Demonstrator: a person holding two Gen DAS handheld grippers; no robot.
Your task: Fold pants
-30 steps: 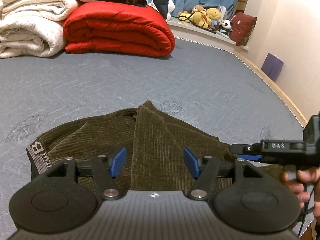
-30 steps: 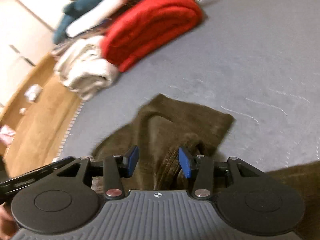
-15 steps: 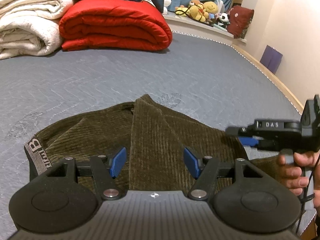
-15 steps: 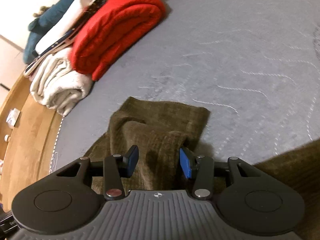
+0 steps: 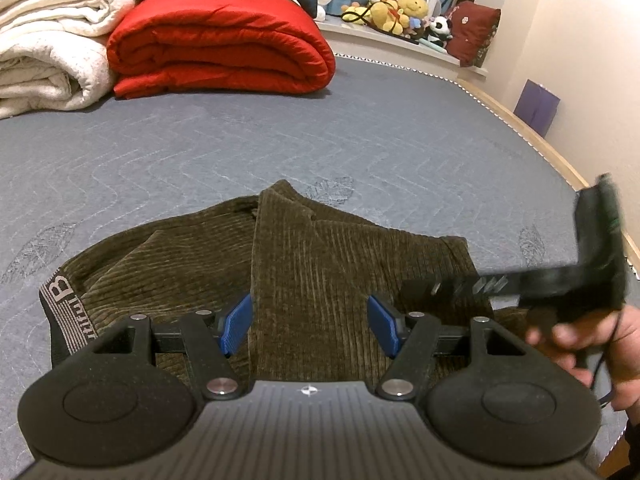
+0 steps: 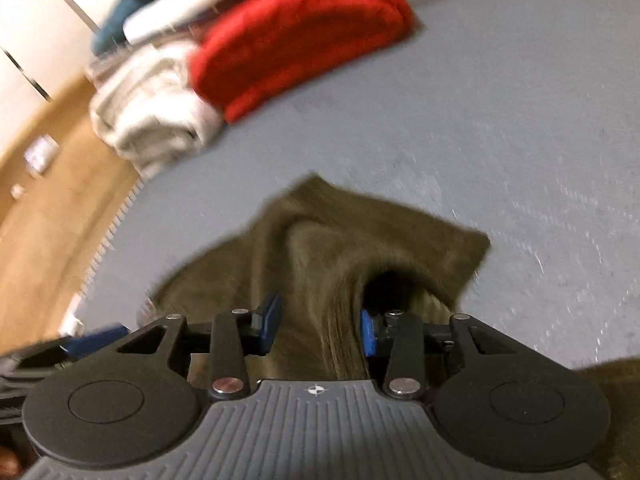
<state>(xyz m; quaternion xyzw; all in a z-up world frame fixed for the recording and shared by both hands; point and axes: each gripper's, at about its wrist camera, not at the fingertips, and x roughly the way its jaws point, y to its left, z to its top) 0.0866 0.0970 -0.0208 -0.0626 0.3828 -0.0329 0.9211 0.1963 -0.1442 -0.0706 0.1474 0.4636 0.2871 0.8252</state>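
Observation:
Olive corduroy pants point(image 5: 320, 264) lie in a folded heap on the grey mattress point(image 5: 280, 140); the waistband with a white "B" point(image 5: 60, 292) is at the left. My left gripper point(image 5: 310, 330) is open just above the heap, with nothing between its blue pads. My right gripper shows blurred at the right of the left wrist view point(image 5: 500, 286), held by a hand. In the right wrist view the right gripper point(image 6: 318, 330) is open low over a raised fold of the pants point(image 6: 332, 248). The cloth passes between the pads without being pinched.
A folded red quilt point(image 5: 216, 44) and white blankets point(image 5: 48, 40) are stacked at the far side of the mattress. Stuffed toys point(image 5: 396, 8) sit on a ledge behind. The bed's wooden edge point(image 5: 532, 136) runs along the right, near the wall.
My right gripper has swung quickly over the pants, blurring its view, and tilted in the left wrist view. The left gripper has stayed open and moved slightly closer to the heap.

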